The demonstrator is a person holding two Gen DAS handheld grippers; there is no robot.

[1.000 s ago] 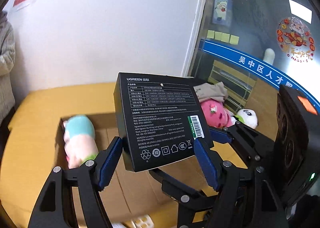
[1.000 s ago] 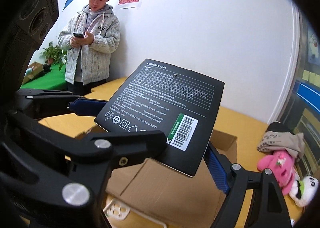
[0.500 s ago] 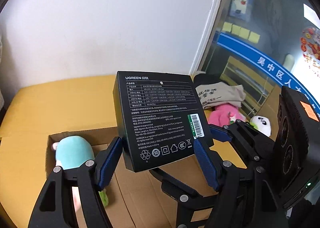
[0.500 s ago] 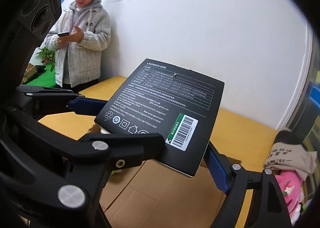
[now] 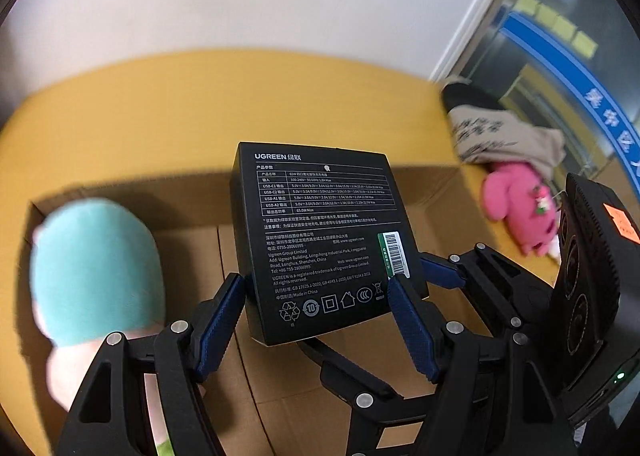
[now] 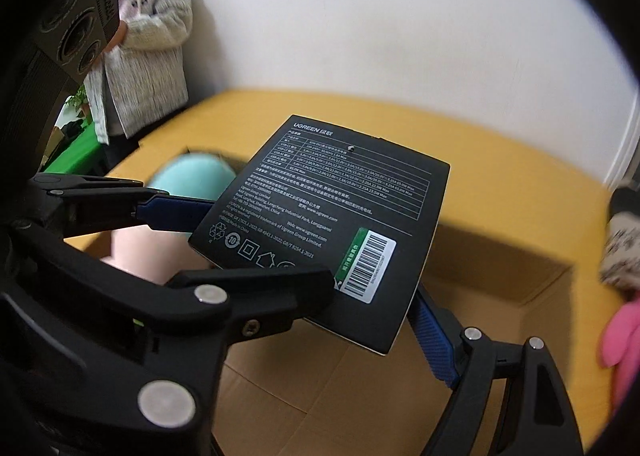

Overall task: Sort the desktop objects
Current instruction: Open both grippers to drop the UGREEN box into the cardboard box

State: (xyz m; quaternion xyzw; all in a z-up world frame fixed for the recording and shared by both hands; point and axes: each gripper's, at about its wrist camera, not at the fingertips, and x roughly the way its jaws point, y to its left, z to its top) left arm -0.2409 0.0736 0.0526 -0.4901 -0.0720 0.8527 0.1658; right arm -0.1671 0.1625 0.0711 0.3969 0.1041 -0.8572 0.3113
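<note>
Above the open cardboard carton [image 5: 436, 196], your left gripper [image 5: 316, 312] and right gripper [image 6: 316, 264] jaws both clamp the black box [image 5: 320, 232], probably stiff, light and smooth, so hold its side edges.

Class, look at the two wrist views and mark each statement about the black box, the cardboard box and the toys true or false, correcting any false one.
1. Both tools grip the black box. True: the left tool and right tool clamp it.
2. The cardboard box holds nothing. False: a teal plush toy lies in it.
3. The pink plush toy lies inside the cardboard box. False: it lies outside, on the yellow table.
4. The black box's printed side faces the cameras. True.
</note>
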